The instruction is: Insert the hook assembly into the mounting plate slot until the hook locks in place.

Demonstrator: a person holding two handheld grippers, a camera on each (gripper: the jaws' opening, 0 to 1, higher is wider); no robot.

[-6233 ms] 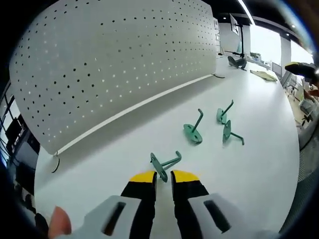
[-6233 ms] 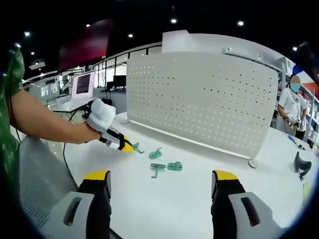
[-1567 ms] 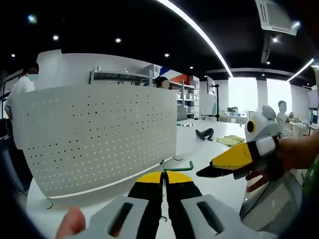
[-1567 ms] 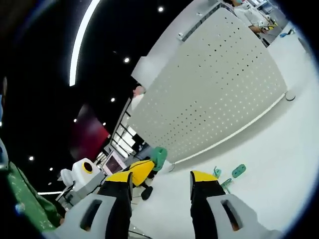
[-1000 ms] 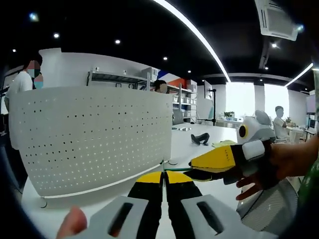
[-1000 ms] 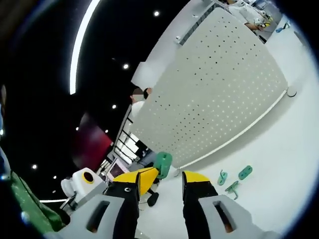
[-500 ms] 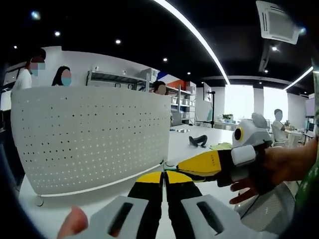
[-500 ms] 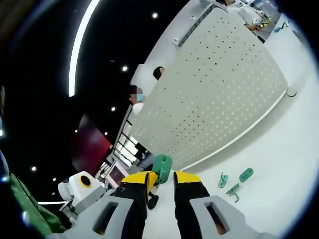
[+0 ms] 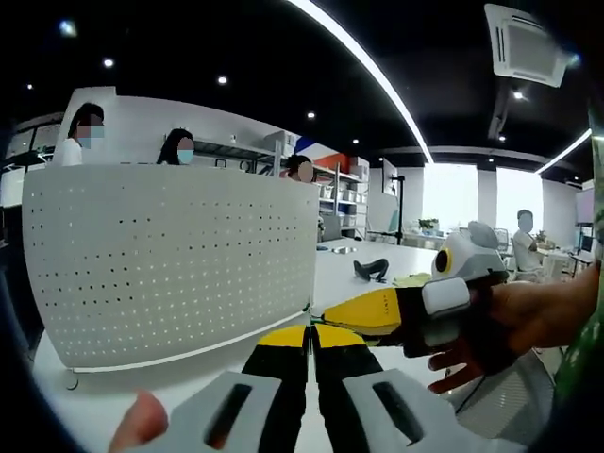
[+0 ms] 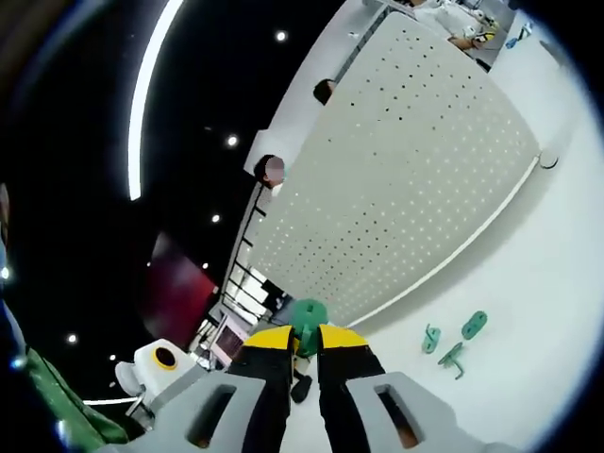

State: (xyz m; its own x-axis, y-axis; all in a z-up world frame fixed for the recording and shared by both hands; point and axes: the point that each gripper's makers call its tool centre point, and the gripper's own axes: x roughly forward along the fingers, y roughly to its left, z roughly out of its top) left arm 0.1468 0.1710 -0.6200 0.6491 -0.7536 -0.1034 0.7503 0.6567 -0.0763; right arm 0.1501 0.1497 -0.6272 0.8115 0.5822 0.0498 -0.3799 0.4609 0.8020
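Observation:
My left gripper (image 9: 309, 332) is held up in front of the white pegboard (image 9: 170, 264), its jaws shut on a green hook. Most of the hook is hidden there between the jaw tips. My right gripper (image 9: 332, 319) reaches in from the right, and its yellow tips meet the left gripper's tips. In the right gripper view, my right gripper (image 10: 304, 338) is shut on the round green plate of that same hook (image 10: 308, 314). The pegboard (image 10: 415, 179) stands upright on the white table (image 10: 528, 311) behind it.
Three more green hooks (image 10: 453, 357) lie on the table near the pegboard's foot. A black object (image 9: 370, 269) rests farther back on the table. A hand (image 9: 528, 316) grips the right gripper. People stand behind the pegboard.
The left gripper lifted a hook off the table. Over the last second the right gripper moved in and its jaws narrowed from wide apart to shut on the hook's plate.

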